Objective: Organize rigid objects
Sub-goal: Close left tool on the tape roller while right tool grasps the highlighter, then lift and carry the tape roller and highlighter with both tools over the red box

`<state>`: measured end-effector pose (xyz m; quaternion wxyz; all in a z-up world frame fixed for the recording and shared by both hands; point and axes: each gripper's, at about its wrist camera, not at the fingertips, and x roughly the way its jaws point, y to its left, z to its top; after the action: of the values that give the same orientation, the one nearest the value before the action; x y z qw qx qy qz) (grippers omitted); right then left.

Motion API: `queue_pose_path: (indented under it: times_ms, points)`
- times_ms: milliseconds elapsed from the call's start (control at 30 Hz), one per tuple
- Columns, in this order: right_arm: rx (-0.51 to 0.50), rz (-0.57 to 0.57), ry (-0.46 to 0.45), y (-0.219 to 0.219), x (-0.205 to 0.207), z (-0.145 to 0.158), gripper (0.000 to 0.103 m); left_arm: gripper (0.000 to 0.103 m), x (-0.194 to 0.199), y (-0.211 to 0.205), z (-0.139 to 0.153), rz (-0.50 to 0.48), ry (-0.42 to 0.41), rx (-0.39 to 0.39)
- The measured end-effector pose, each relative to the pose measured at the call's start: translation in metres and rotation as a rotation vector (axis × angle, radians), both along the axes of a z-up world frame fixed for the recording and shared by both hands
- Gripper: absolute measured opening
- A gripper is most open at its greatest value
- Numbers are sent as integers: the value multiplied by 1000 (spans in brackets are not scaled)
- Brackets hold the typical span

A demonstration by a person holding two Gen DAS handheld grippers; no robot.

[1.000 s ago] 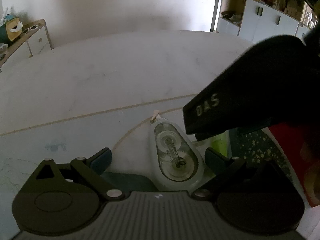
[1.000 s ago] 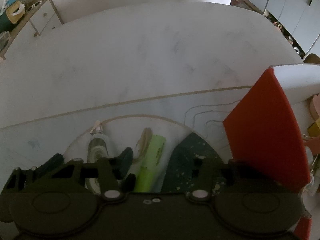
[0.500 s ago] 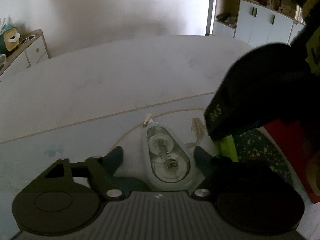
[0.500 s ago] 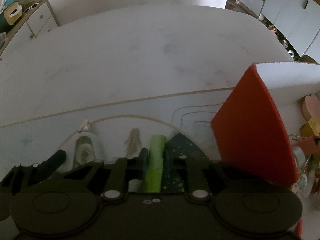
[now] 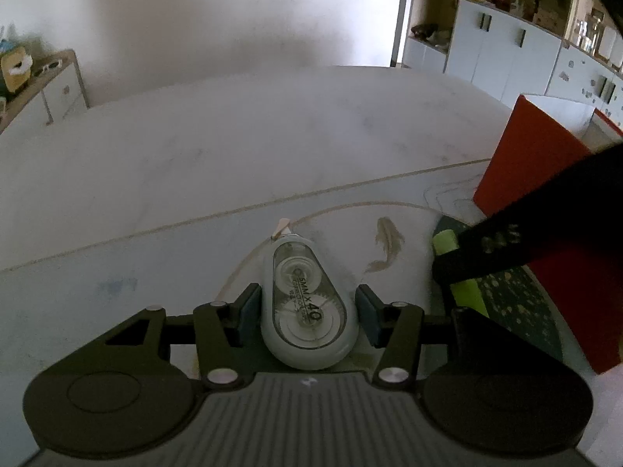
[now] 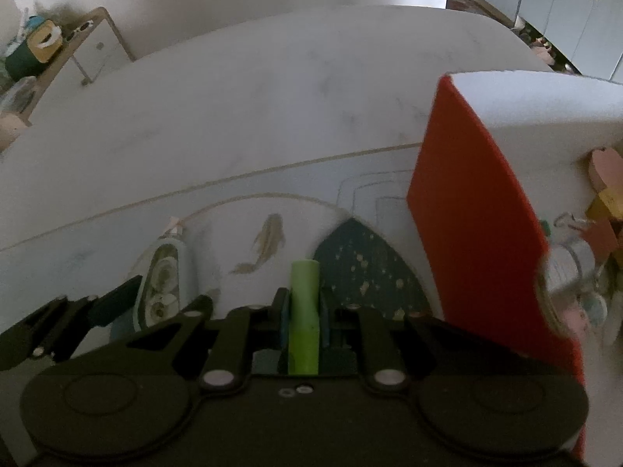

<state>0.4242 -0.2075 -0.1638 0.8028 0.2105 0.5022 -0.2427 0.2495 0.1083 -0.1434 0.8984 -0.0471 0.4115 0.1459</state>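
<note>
We hold our left gripper point(image 5: 307, 307) low over the table point(image 5: 241, 163), its two blue-padded fingers point(image 5: 249, 309) spread on either side of the correction tape dispenser point(image 5: 307, 311). The left pad sits right against the dispenser's side, while a thin gap shows at the right pad, so the jaws are parted around it rather than clamped. The dispenser lies flat on the printed mat point(image 5: 117, 272), its narrow tip pointing away from us and its clear face up, reading "5MM x 40". Our right gripper point(image 6: 303, 311) is closed on the green highlighter point(image 6: 304, 311), which runs lengthwise between the pads with its capped end sticking out forward over the dark speckled patch point(image 6: 366, 257) of the mat. From the right wrist we see the dispenser to the left of the highlighter, near a fish drawing point(image 6: 266, 241). A red and white box point(image 6: 467, 214) stands just to the right, with small trinkets point(image 6: 599, 202) beyond it.
</note>
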Motion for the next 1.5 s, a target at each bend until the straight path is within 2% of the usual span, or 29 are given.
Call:
queue_pose_path:
  times_ms: [333,633,867,1233,1500]
  points:
    - [50,3,-79,18,-49,22,15,52,-20,3,16,3,-6,-70]
    - [48,35,-143,27,-85,61,15,52,-40,-11,46,-23,-45,-88]
    - [43,55,-198,21,-110,87,15,52,-58,-26,78,-34,-89,-72]
    - [9,80,-259,-14,-147,121,15,52,-57,-75,118,-96,-153,-55]
    - [3,63,-281,-56,-173,126,15,52,-29,-110,137,-102,-175,-36]
